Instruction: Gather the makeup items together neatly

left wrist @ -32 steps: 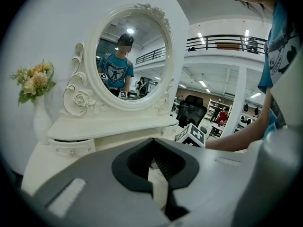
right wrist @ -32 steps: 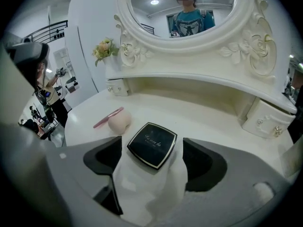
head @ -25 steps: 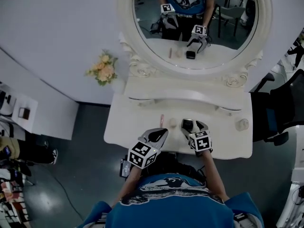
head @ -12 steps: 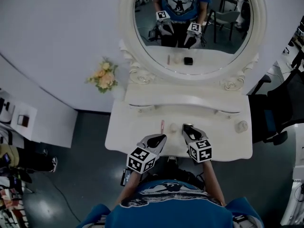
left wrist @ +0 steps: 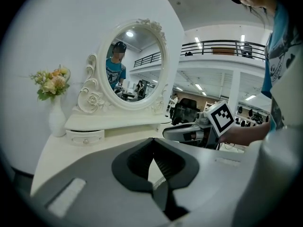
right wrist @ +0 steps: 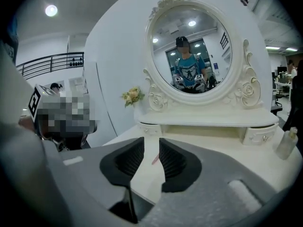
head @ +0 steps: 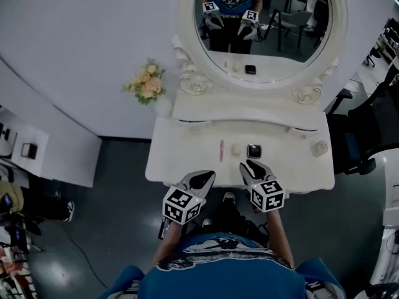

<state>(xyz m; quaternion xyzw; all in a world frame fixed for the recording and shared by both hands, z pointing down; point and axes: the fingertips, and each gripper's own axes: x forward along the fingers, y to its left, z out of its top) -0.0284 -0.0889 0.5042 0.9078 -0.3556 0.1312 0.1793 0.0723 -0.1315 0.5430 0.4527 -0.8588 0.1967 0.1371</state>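
Note:
Three makeup items lie in a row on the white dressing table point(head: 181, 167): a pink stick point(head: 221, 149), a small pale round piece point(head: 236, 149) and a black square compact point(head: 254, 151). My right gripper point(head: 247, 164) hangs just in front of the compact, apart from it. Its jaws are closing with a narrow gap left and nothing between them point(right wrist: 151, 141); the pink stick point(right wrist: 155, 159) shows far beyond that gap. Further left, my left gripper point(head: 211, 175) sits over the table's front edge, its jaws meeting at the tips and empty point(left wrist: 152, 141).
An oval mirror point(head: 265, 23) on a raised drawer shelf point(head: 249, 114) backs the table. A vase of flowers point(head: 148, 83) stands at the back left, a small clear bottle point(head: 320, 147) at the right. A dark chair point(head: 368, 129) is right of the table.
My right gripper has let go of the black compact, pulled back toward the front edge, and its jaws have narrowed. The compact now rests beside the round piece. The left gripper has barely moved.

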